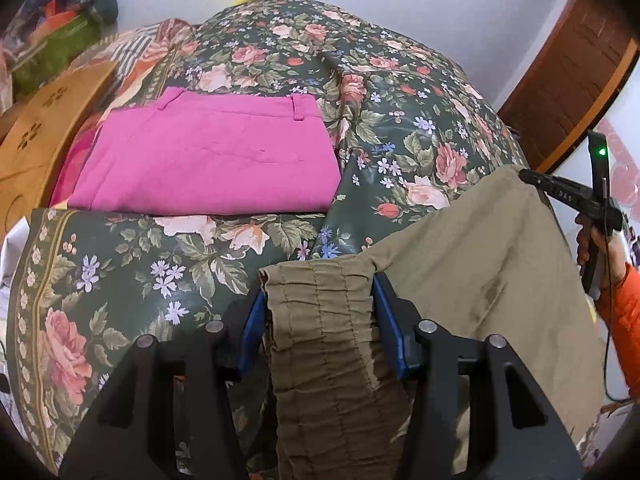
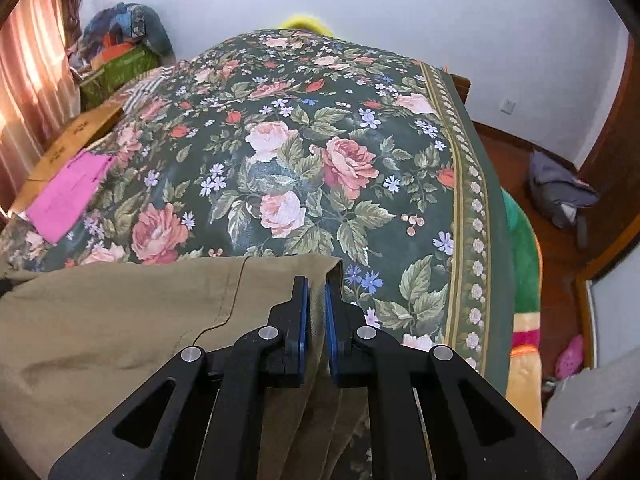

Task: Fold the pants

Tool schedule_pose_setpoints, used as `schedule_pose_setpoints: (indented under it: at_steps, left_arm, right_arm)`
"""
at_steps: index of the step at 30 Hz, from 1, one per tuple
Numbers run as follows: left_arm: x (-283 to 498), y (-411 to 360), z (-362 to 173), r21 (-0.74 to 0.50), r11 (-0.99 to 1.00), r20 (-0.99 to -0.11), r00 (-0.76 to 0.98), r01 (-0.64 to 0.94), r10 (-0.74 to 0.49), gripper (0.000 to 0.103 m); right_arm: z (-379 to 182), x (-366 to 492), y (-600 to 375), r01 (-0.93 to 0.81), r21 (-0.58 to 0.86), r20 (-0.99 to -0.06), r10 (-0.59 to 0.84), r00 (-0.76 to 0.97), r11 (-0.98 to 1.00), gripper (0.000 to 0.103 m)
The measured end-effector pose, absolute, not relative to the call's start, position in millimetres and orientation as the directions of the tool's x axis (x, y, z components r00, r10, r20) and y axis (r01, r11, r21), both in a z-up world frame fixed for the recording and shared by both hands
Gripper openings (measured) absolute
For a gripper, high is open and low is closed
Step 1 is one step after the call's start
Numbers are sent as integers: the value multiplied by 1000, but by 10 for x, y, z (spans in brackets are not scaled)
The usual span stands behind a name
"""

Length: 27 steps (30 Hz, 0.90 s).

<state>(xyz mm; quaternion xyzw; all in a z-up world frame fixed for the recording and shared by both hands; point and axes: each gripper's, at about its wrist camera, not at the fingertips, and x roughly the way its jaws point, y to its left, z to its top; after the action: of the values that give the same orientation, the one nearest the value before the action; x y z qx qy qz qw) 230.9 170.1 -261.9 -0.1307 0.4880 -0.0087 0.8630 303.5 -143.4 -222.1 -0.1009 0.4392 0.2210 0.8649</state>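
Olive-khaki pants (image 1: pixel 460 264) hang between my two grippers above the near edge of a floral-covered table (image 1: pixel 400 92). My left gripper (image 1: pixel 318 292) is shut on the gathered elastic waistband (image 1: pixel 320 320). My right gripper (image 2: pixel 316 292) is shut on a thin fold at the other end of the pants (image 2: pixel 120 320). The right gripper also shows in the left wrist view (image 1: pixel 560 192), at the far right edge of the cloth. The lower part of the pants hangs out of sight below the grippers.
Folded pink pants (image 1: pixel 208 160) lie on the table's left side, also seen in the right wrist view (image 2: pixel 68 192). A cardboard box (image 1: pixel 36 148) and a pile of clothes (image 1: pixel 60 12) stand at the left. A wooden door (image 1: pixel 572 76) is at the right.
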Motion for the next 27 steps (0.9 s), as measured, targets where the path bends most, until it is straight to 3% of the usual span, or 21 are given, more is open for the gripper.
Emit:
schedule_pose_setpoints:
  at_steps: [5,9,12,14,15,23,27]
  left_arm:
    - [2225,1676,-2377,-151,983,-833,549,-102,-71,53]
    - [2108,1625,-2101,-105,990,-808,589,-94,-29,53]
    - [2019,1570,-1894,-50,992,-777,628,-115,34,56]
    - [1979,1551,-1822,-80,991,-771,637,-111,9,56]
    - [1958,1515,-1804,-104,990,-771,636,-96,-19,56]
    - [1850,1048,-2110,-135,991,-820,563,-8,-107,56]
    - [1834,1004,-2421,-62,997,-857,515,-40,-33,56]
  right_arm:
    - [-2006,2987,-1652,-391,20,-797,250,550,920,13]
    - [-1722,2739,-1769,-423,39,-780,292,554,905,14]
    - [-1588,2471,-1761,-472,75,-771,352,531,878,25]
    - [-1563,2301,-1724,-504,109,-766,395,507,857,36]
    - [-1570,2173,-1679,-527,120,-765,417,491,841,36]
    - [-2021,1678,-1442,-582,194,-825,452,339,790,37]
    - [-2146,1520,-1540,-572,183,-833,434,341,800,38]
